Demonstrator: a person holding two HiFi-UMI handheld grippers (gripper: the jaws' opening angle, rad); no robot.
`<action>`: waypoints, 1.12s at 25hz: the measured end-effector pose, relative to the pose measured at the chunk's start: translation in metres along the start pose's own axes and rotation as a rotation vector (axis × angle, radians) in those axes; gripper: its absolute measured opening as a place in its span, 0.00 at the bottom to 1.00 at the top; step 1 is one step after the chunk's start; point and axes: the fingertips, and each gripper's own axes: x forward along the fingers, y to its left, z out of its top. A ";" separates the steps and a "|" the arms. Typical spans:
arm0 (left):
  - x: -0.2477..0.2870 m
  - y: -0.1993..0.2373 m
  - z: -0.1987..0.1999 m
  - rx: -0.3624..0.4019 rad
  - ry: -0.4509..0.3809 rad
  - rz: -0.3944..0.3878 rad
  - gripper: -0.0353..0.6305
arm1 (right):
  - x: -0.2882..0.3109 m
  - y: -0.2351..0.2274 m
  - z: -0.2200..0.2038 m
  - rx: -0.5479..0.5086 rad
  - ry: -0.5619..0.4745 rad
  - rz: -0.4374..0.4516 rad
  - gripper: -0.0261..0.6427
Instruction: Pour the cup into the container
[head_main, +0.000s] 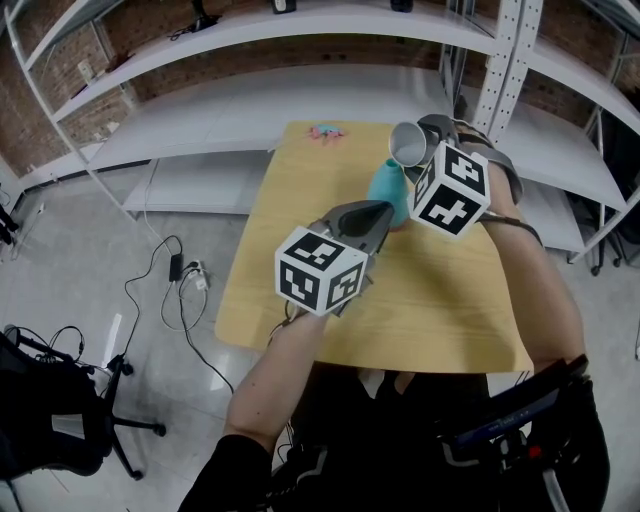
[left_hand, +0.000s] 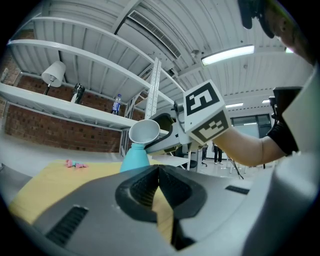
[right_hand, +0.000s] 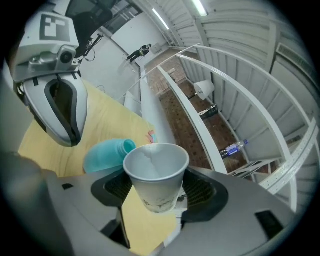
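Already my right claw grips the tipped cup over the teal container. The cup looks empty, so pouring seems nearly done. My left claw is closed, holding nothing.

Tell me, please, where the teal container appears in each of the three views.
Head view: the teal container stands right of centre on the table, just below the paper cup.
Left gripper view: left of centre, directly under the cup.
Right gripper view: left of centre, partly behind the cup.
Shared landmark: the paper cup, next to the container in every view.
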 end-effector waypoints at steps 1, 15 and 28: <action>0.000 0.000 0.000 0.001 0.000 0.000 0.05 | 0.000 0.001 -0.001 0.029 -0.010 0.015 0.51; 0.011 -0.009 -0.003 0.004 0.021 -0.017 0.05 | 0.008 0.005 -0.060 0.592 -0.154 0.215 0.51; 0.027 -0.024 -0.006 -0.004 0.043 -0.037 0.05 | 0.015 0.020 -0.136 0.895 -0.153 0.246 0.51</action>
